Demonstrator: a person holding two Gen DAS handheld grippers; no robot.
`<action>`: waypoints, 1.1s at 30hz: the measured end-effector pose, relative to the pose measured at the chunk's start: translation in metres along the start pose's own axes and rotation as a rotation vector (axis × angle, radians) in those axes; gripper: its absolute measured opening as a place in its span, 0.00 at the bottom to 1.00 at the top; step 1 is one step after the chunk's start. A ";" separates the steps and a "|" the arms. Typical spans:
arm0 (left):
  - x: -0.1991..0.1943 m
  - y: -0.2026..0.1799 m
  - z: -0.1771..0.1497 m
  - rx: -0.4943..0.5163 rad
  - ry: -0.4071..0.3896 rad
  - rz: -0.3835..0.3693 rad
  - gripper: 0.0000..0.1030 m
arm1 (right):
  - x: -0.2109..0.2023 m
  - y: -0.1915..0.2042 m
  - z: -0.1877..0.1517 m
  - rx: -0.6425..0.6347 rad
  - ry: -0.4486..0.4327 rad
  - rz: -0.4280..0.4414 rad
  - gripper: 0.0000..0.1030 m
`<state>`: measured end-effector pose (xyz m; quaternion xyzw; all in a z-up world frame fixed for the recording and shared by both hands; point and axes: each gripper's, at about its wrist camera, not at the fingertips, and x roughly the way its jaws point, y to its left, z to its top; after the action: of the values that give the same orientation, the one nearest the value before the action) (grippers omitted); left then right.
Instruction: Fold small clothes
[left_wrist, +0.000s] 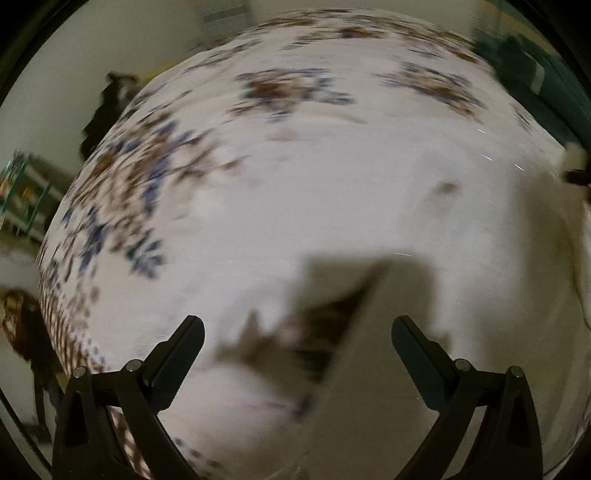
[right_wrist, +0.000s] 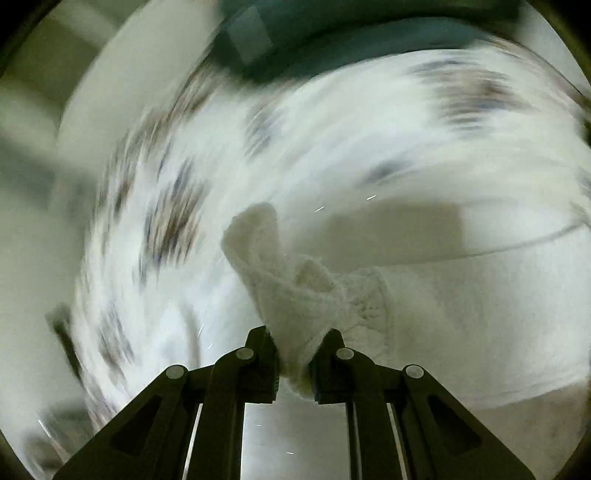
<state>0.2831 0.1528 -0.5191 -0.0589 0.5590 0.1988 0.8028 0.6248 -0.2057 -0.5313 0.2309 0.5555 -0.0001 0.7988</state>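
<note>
In the right wrist view my right gripper (right_wrist: 297, 338) is shut on a bunched edge of a white knitted garment (right_wrist: 291, 284), which rises from between the fingers and spreads out to the right (right_wrist: 461, 302). In the left wrist view my left gripper (left_wrist: 297, 326) is open and empty, above a white cloth surface. A pale flat fold of fabric (left_wrist: 362, 387) lies between its fingers, blurred. Part of the white garment shows at the right edge (left_wrist: 546, 236). Both views are motion-blurred.
A white tablecloth with blue and brown flower print (left_wrist: 155, 173) covers the table and also shows in the right wrist view (right_wrist: 173, 214). A dark teal object (right_wrist: 332, 40) sits at the far edge. A dark shape (left_wrist: 107, 110) stands beyond the table at left.
</note>
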 end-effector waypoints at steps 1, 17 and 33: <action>0.003 0.017 0.000 -0.026 -0.006 0.004 1.00 | 0.027 0.040 -0.013 -0.077 0.047 -0.005 0.12; 0.007 0.193 -0.030 -0.371 0.119 -0.097 1.00 | -0.002 0.078 -0.146 -0.128 0.263 0.061 0.66; 0.016 0.216 -0.023 -0.529 0.025 -0.300 0.09 | -0.035 0.020 -0.275 -0.039 0.418 -0.046 0.66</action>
<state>0.1846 0.3472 -0.5151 -0.3504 0.4826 0.2160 0.7731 0.3723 -0.0957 -0.5686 0.1977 0.7143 0.0403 0.6701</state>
